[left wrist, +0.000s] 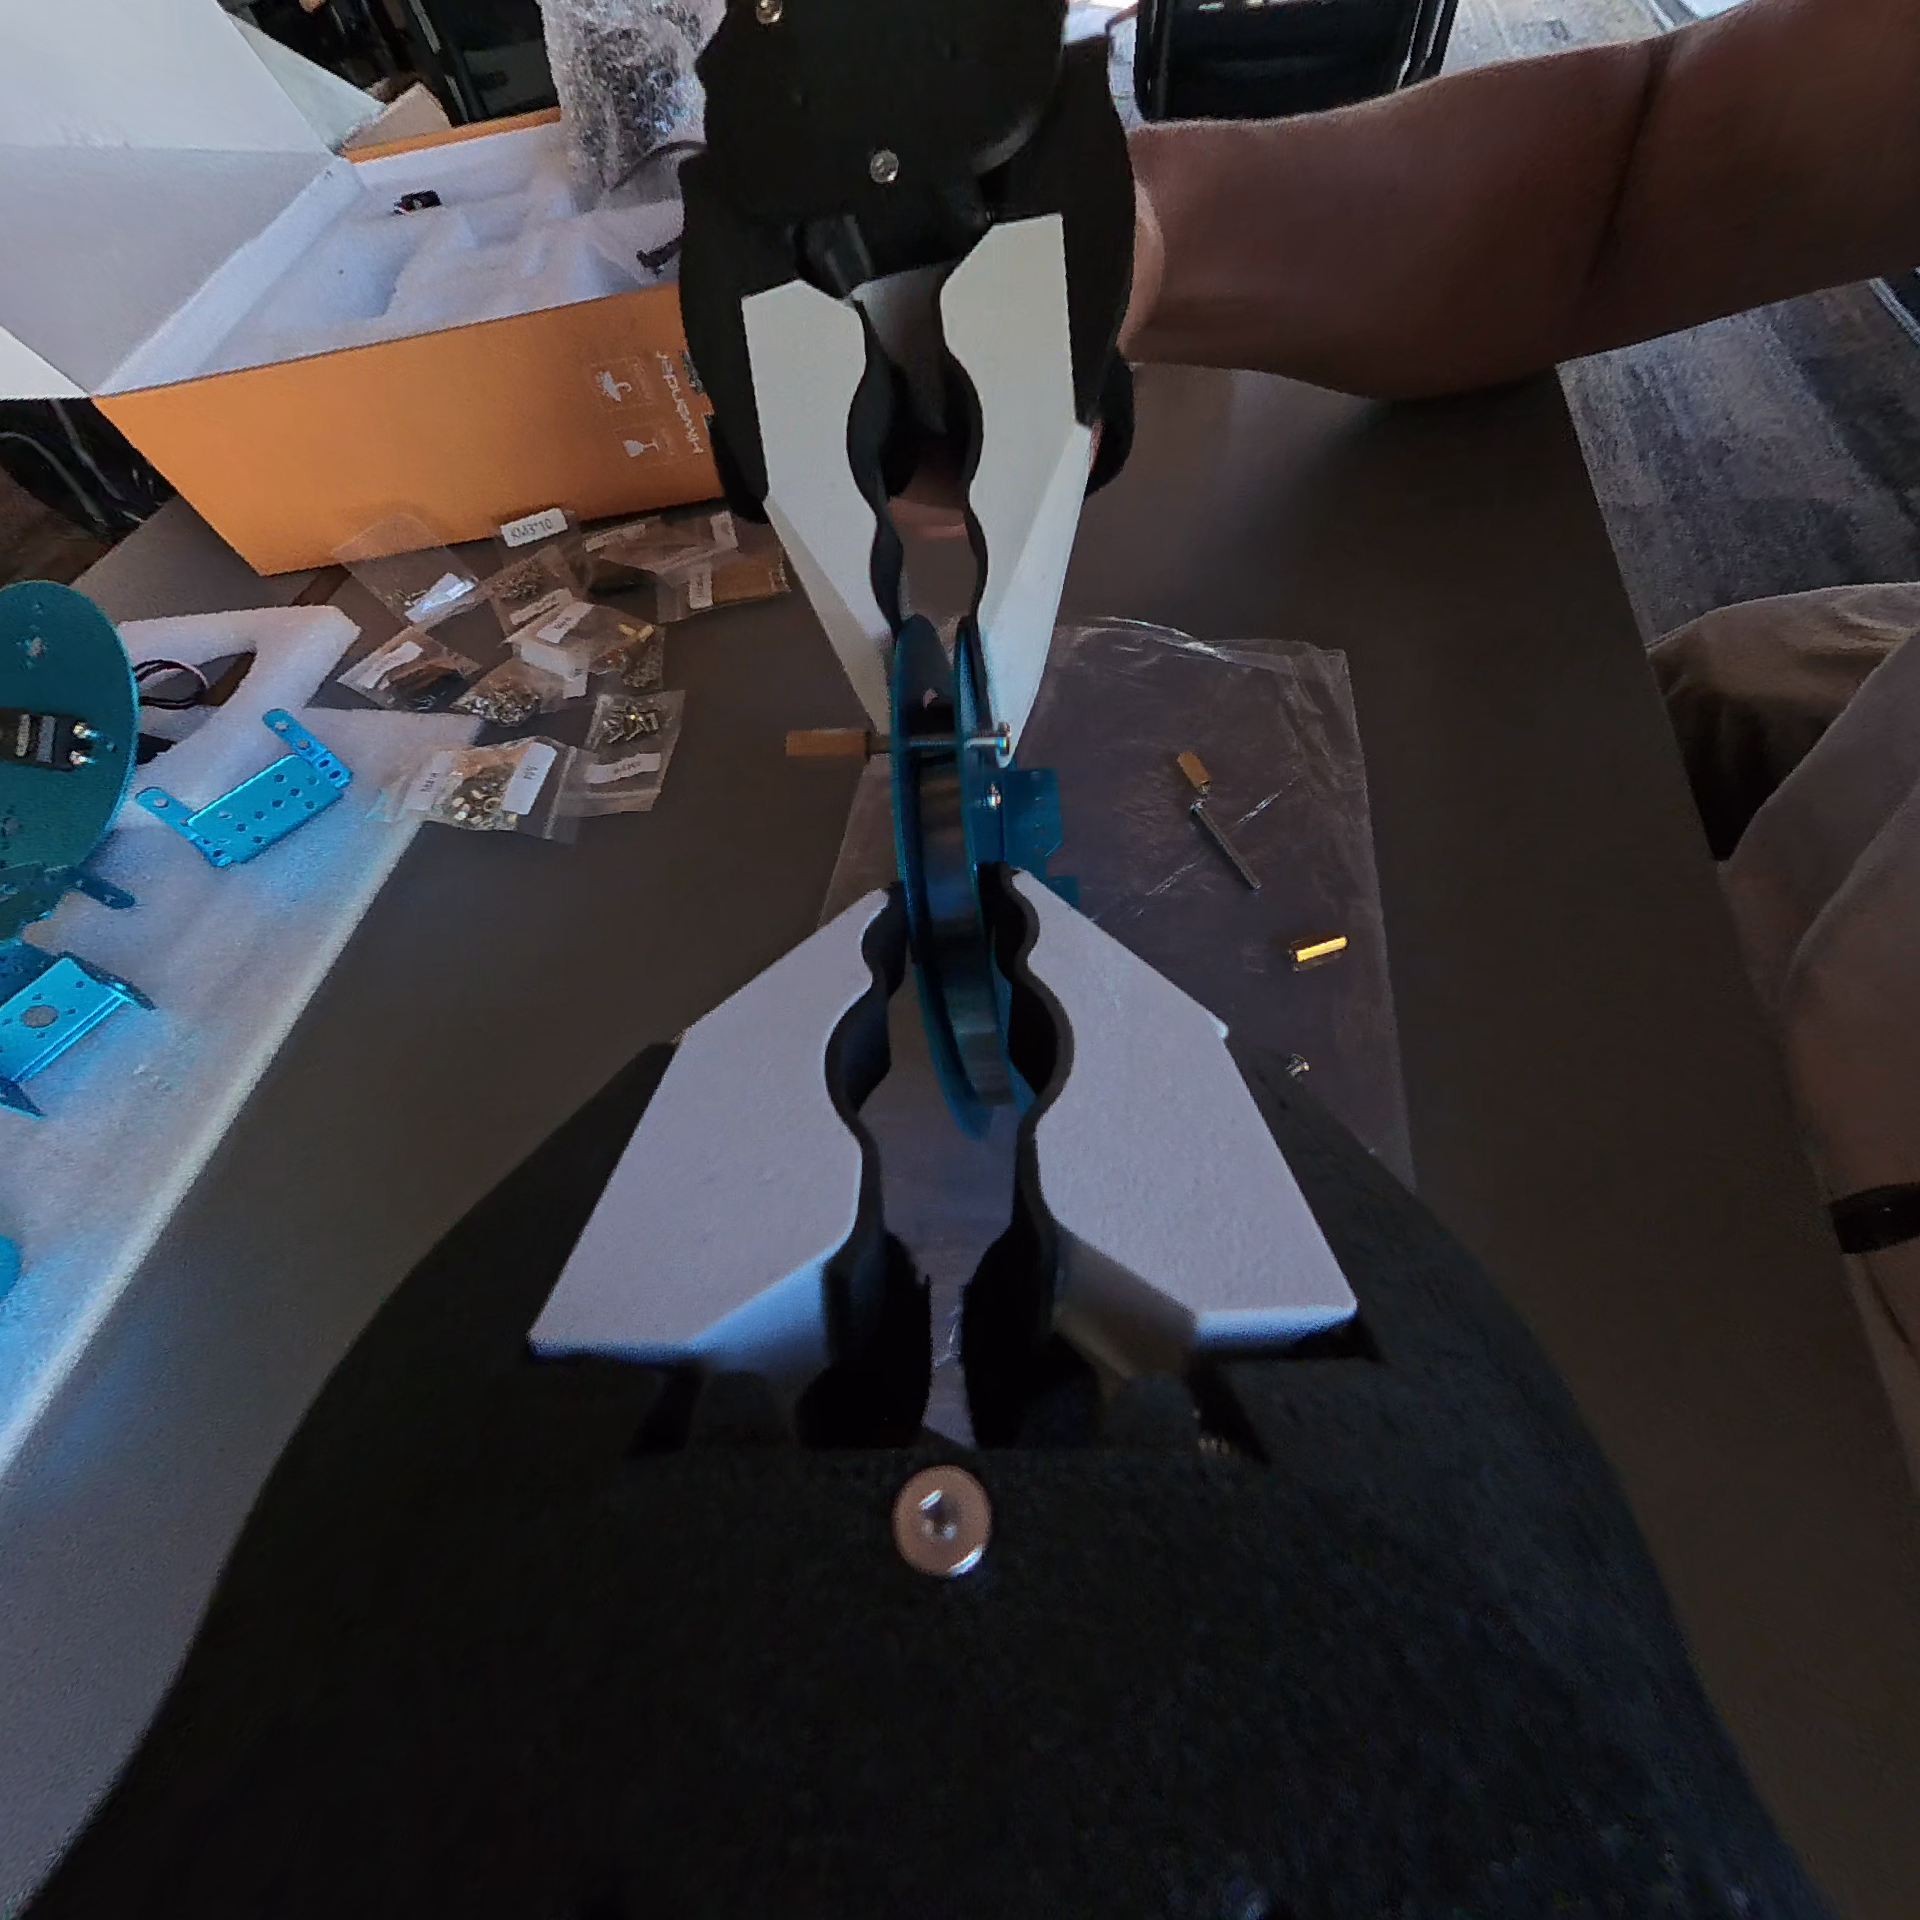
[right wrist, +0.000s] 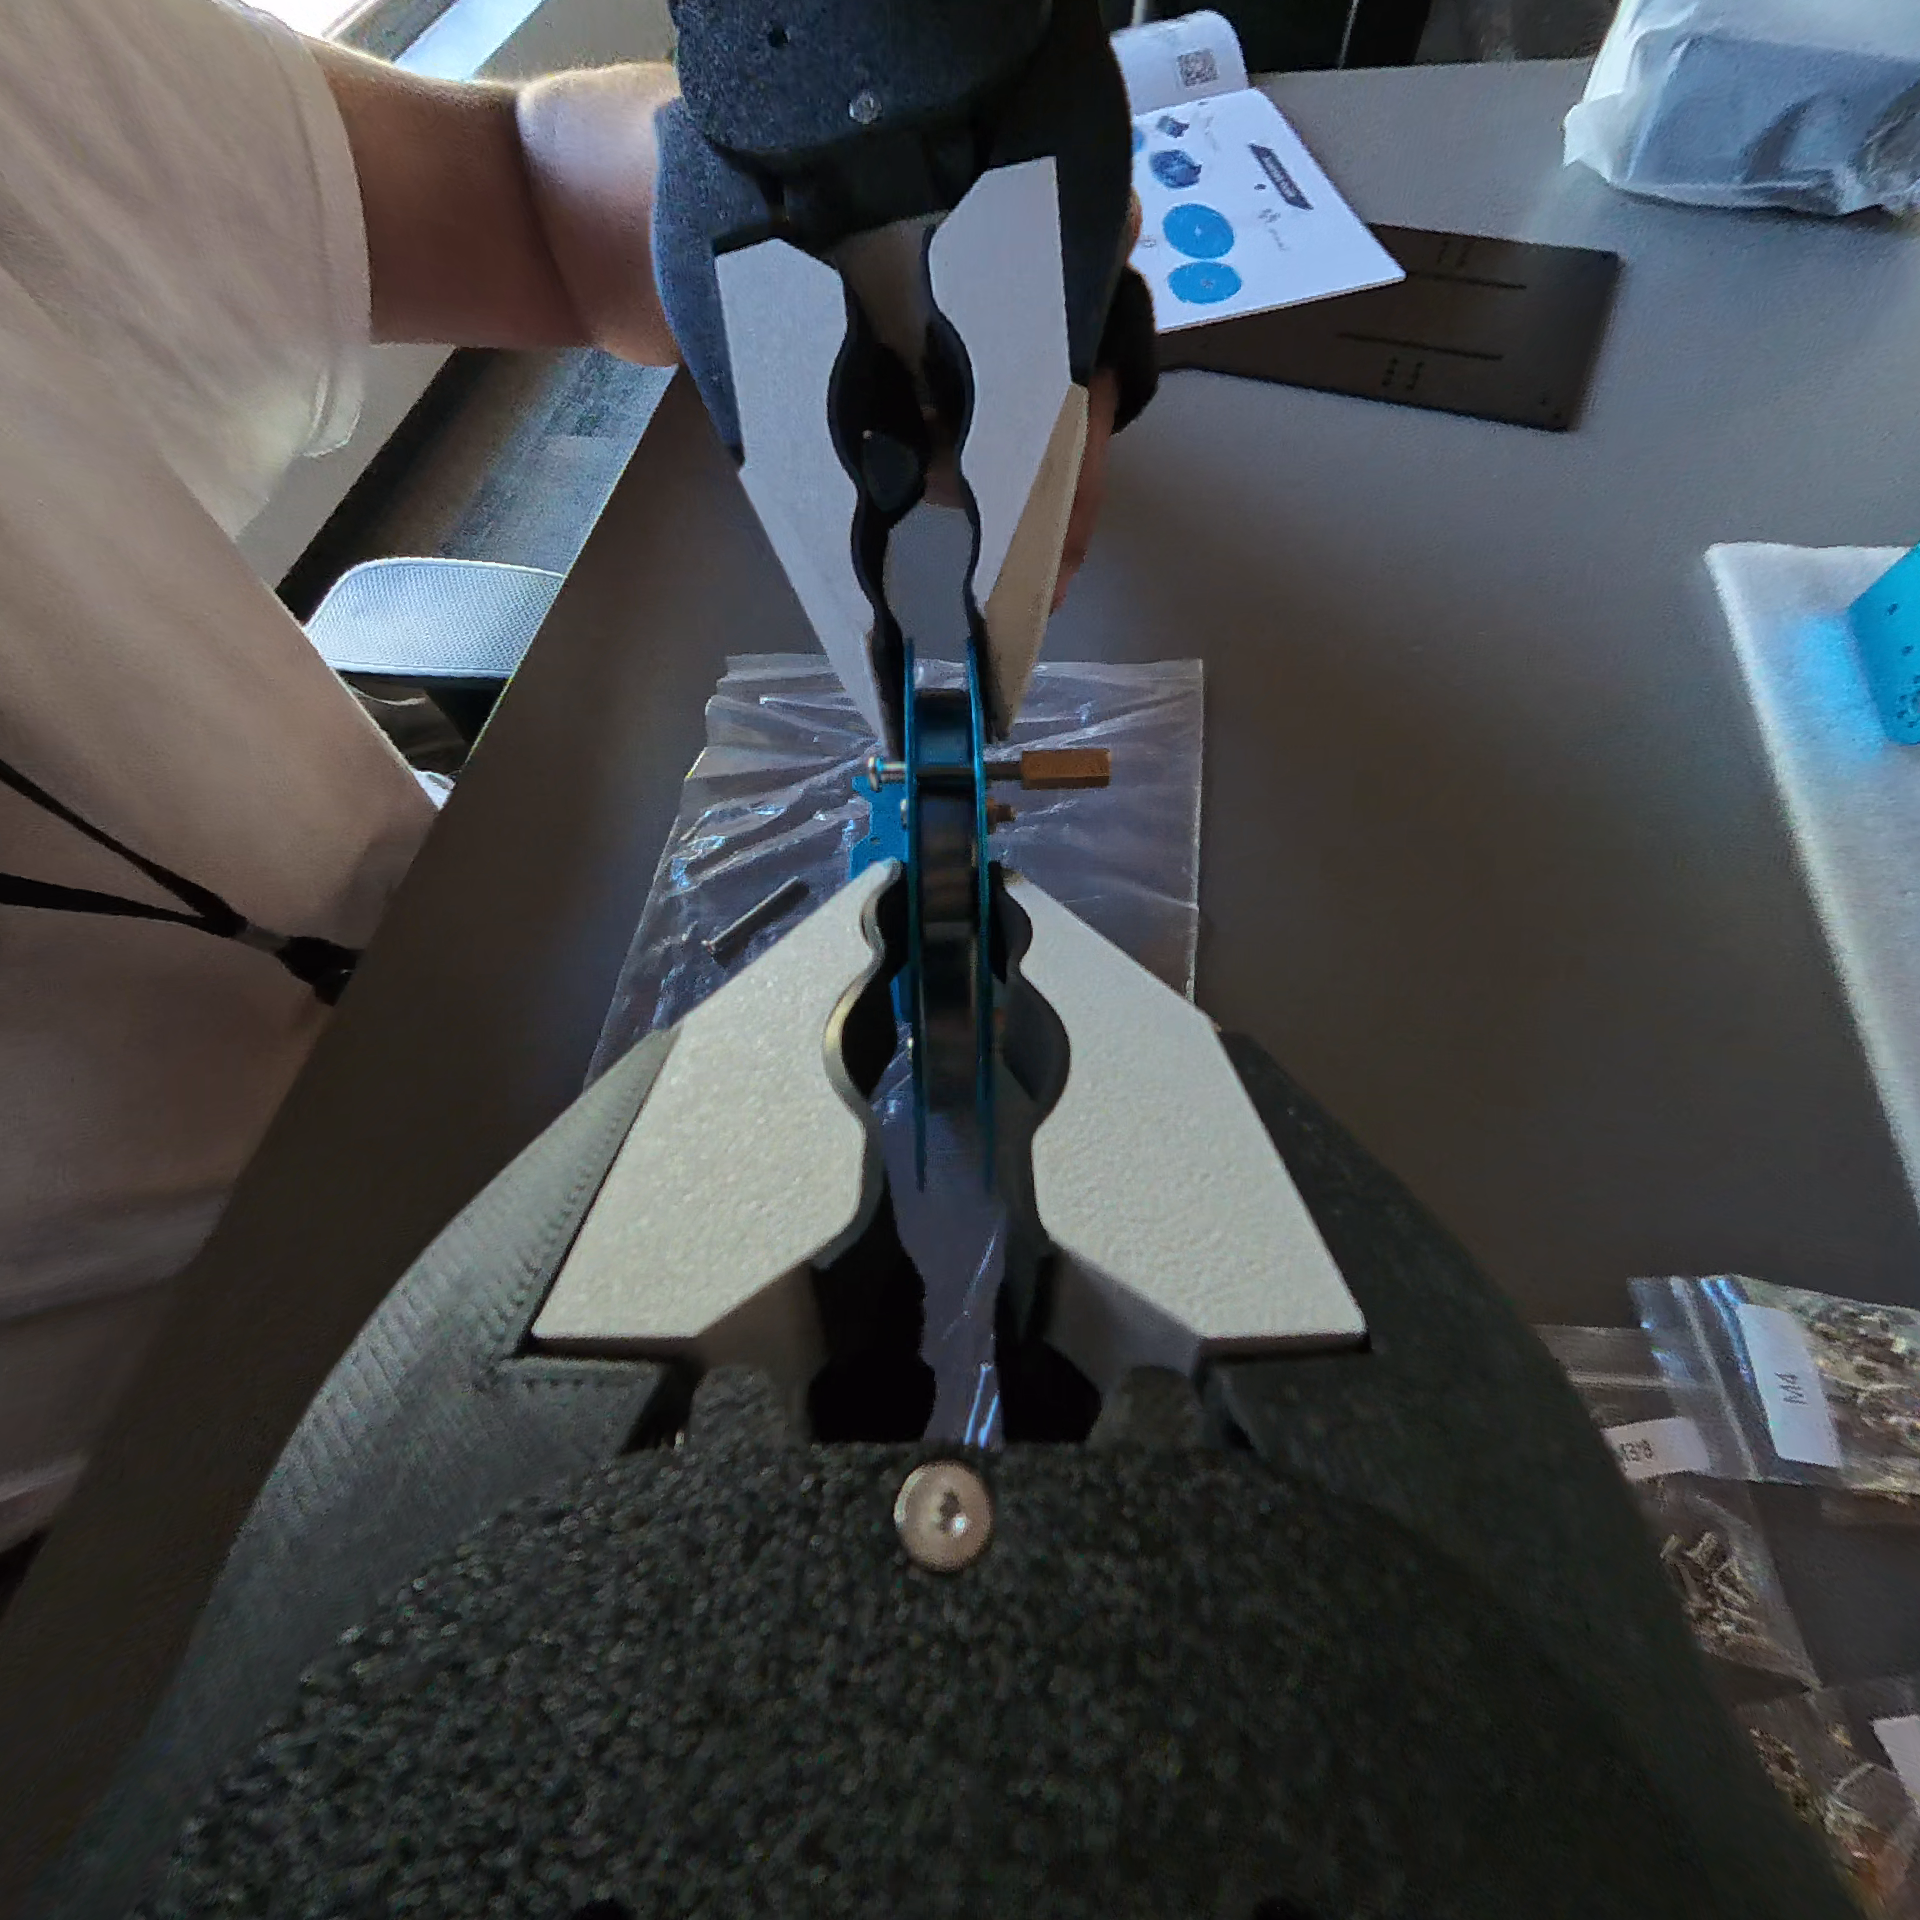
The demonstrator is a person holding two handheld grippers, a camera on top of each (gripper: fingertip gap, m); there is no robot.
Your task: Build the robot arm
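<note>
The left tool (left wrist: 951,914) and the right tool (right wrist: 940,894) face each other nose to nose, and both are closed down to a narrow gap on opposite rims of one blue metal double-disc assembly (left wrist: 940,821). It consists of two thin round blue plates set edge-on with a dark part sandwiched between them. The assembly is held up off the desk (left wrist: 1507,727), directly above a crumpled clear plastic bag (right wrist: 1101,748) that lies flat on it. A small screw passes through both plates, and a short brass hexagonal standoff (right wrist: 1065,771) sticks out sideways on its far end, clear of both sets of fingers. A small blue perforated bracket (left wrist: 1029,810) sits against the opposite face. Loose brass standoffs (left wrist: 1317,950) and a thin metal pin (left wrist: 1226,847) lie on the bag. The desk is smooth and dark grey. It carries an open orange cardboard box lined with white foam (left wrist: 416,416), small zip bags of screws (left wrist: 540,665), blue brackets on a white foam sheet (left wrist: 249,800) and a printed paper sheet (right wrist: 1268,208).
</note>
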